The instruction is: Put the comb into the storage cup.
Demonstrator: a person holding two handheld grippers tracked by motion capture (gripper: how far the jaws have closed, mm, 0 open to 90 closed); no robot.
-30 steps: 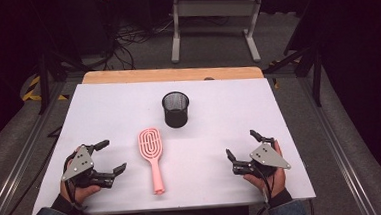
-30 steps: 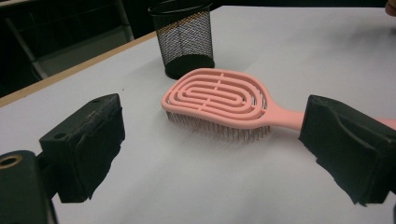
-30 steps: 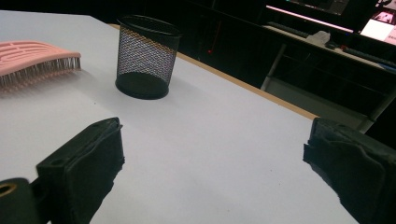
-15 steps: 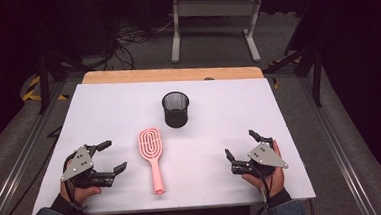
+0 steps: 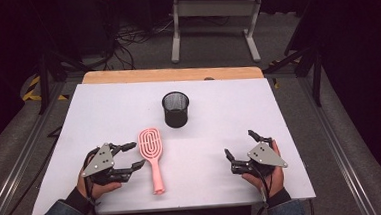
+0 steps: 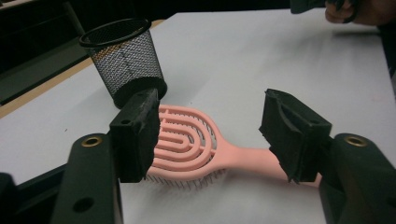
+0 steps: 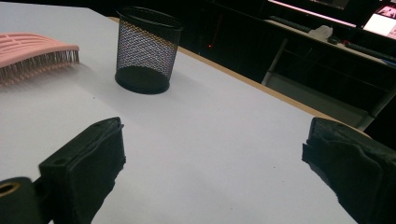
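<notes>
White surface (image 5: pixel 104 118), bearing all items; layout unchanged from the earlier frames, with both grippers resting where they were. Left gripper (image 5: pixel 131 155), jaws spread, lies just beside the brush head; in the left gripper view its jaws frame the brush. Right gripper (image 5: pixel 240 149), jaws spread, lies well apart from it. Pink hairbrush (image 5: pixel 152 155) lies flat, bristles down, at near centre. Black mesh cup (image 5: pixel 176 109) stands upright beyond the brush; nothing is visible inside it.

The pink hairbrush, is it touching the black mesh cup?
Apart. In the high view, bare white table separates the pink hairbrush from the black mesh cup behind it.
</notes>
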